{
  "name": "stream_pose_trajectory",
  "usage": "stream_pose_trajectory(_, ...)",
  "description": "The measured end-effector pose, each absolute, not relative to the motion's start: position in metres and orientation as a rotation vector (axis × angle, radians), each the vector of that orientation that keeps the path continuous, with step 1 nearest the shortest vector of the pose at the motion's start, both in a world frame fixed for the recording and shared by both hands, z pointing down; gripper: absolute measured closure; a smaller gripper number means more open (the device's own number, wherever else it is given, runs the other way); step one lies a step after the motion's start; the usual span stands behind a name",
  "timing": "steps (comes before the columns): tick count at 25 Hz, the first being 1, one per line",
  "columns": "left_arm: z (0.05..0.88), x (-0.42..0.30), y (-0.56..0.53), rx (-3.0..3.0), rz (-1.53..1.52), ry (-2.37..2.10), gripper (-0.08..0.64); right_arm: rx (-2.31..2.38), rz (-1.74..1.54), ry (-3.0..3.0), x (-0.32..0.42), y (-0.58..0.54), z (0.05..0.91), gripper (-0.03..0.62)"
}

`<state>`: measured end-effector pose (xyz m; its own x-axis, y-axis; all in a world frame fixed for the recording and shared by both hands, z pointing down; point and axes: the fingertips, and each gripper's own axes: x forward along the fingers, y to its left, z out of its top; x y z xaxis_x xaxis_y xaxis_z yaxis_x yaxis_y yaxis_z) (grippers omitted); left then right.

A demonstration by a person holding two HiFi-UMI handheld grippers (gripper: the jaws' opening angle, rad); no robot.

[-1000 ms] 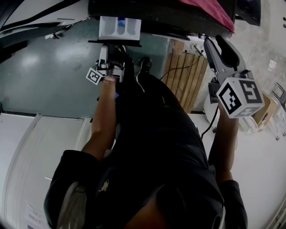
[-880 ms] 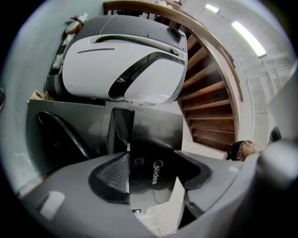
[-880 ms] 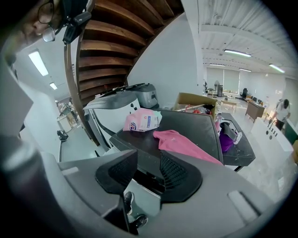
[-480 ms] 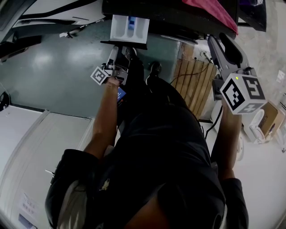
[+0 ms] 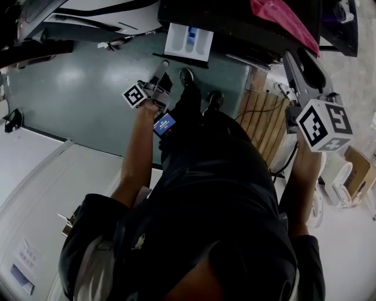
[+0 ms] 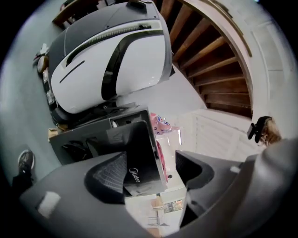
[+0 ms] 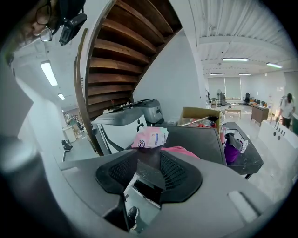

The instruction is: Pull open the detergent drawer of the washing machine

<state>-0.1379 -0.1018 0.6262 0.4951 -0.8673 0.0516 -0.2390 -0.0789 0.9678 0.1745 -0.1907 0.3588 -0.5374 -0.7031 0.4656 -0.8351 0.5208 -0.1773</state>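
In the head view the dark washing machine runs along the top. Its white detergent drawer, with a blue compartment, sticks out open. My left gripper hangs below and left of the drawer, apart from it, its marker cube toward me. In the left gripper view the left gripper is open and empty, with the machine's dark front in the gap. My right gripper is held up to the right of the machine. In its own view the right gripper stands narrowly open, with nothing between the jaws.
A pink cloth and a pink packet lie on top of the machine. A wooden pallet lies on the floor at its right. A large white and black machine stands at the left, and a wooden staircase rises above. A white surface is lower left.
My left gripper has drawn back from the drawer's front, which it was close to one second ago. The drawer stays out. The right gripper has held its place.
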Motion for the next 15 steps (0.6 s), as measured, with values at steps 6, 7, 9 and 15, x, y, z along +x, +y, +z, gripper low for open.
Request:
stream_pose_trajectory(6, 0.578, -0.152, -0.109, 1.775, -0.543, -1.018, 0.19, 1.315, 0.527, -2.47, 0.181, -0.189, 0.339, 0.442)
stream_pose_trajectory(7, 0.569, -0.156, -0.111, 1.801, -0.524, -1.03, 0.19, 1.322, 0.522, -2.476, 0.183, -0.189, 0.335, 0.442)
stream_pose_trajectory(9, 0.553, -0.164, -0.114, 1.851, -0.484, -1.059, 0.19, 1.337, 0.514, -2.485, 0.186, -0.189, 0.33, 0.442)
stream_pose_trajectory(15, 0.498, -0.188, -0.121, 2.0, -0.322, -1.204, 0.19, 1.379, 0.494, -2.502, 0.197, -0.181, 0.315, 0.442)
